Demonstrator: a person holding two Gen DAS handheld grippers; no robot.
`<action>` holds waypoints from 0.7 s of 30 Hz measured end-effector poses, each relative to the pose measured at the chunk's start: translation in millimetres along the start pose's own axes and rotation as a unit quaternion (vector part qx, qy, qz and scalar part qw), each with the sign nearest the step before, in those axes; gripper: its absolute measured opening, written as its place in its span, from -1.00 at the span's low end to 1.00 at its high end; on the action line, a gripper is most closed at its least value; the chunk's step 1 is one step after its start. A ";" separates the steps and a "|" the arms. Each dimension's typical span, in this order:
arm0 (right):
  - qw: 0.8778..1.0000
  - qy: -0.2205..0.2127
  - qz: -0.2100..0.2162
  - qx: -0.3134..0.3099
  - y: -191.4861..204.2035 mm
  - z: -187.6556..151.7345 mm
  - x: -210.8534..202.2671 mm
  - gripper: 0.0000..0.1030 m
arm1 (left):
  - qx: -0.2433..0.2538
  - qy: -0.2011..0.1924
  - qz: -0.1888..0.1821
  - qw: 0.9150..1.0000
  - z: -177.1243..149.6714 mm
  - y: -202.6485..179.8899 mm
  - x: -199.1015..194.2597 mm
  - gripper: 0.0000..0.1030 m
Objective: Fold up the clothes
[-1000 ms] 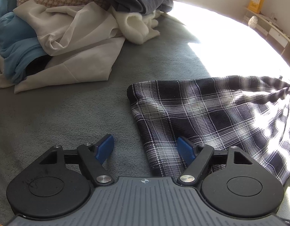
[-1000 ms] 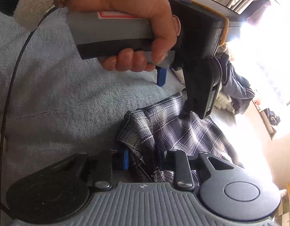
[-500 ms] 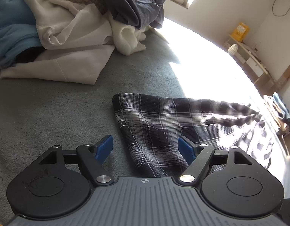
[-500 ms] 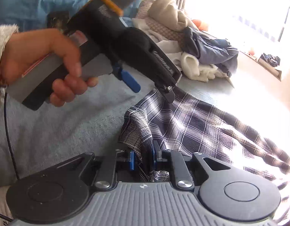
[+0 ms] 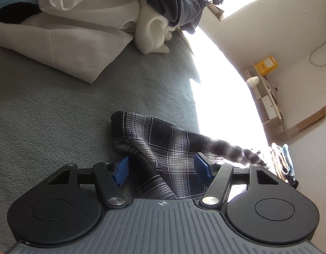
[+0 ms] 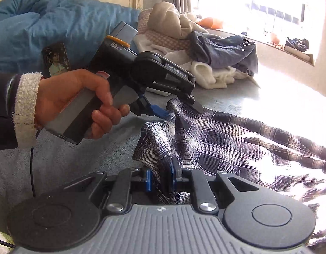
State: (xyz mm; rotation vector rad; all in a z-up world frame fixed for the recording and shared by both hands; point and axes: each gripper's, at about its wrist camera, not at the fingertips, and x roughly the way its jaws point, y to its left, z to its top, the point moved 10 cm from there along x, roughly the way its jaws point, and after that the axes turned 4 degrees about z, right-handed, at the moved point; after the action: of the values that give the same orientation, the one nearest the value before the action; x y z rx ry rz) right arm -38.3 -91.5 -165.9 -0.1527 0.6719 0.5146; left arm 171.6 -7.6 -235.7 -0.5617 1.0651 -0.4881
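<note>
On grey carpet (image 5: 57, 110), crumpled plaid shirt (image 6: 237, 139) lies.

— What's over by the far wall?

— A yellow box (image 5: 266, 65) on a low shelf (image 5: 266, 97), with a small white ornament (image 5: 252, 81) beside it.

— And nearer the headboard?

— A blue duvet (image 6: 46, 31), bunched up, and a photo card (image 6: 56, 59) lying against it. Sun pours through the window (image 6: 258, 6) onto the grey blanket (image 5: 57, 114).
</note>
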 end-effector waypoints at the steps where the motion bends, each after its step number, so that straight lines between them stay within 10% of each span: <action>1: 1.000 -0.003 0.001 0.005 -2.1 0.8 -1.5 -0.67 | -0.012 0.002 -0.003 1.000 0.8 1.6 -0.5 0.24; 16: 0.997 -0.047 0.021 0.054 -26.4 15.2 -20.3 -0.67 | -0.104 0.022 -0.018 0.994 2.6 15.6 -5.2 0.47; 21: 0.997 -0.050 0.022 0.055 -25.0 17.2 -24.5 -0.67 | -0.120 -0.005 -0.035 0.992 15.6 11.6 13.3 0.24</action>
State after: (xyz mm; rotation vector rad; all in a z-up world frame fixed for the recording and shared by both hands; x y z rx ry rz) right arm -32.4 -117.9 -137.9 -0.0093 0.6054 0.5234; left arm 192.3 -4.1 -246.3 -0.8164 1.1049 -0.4208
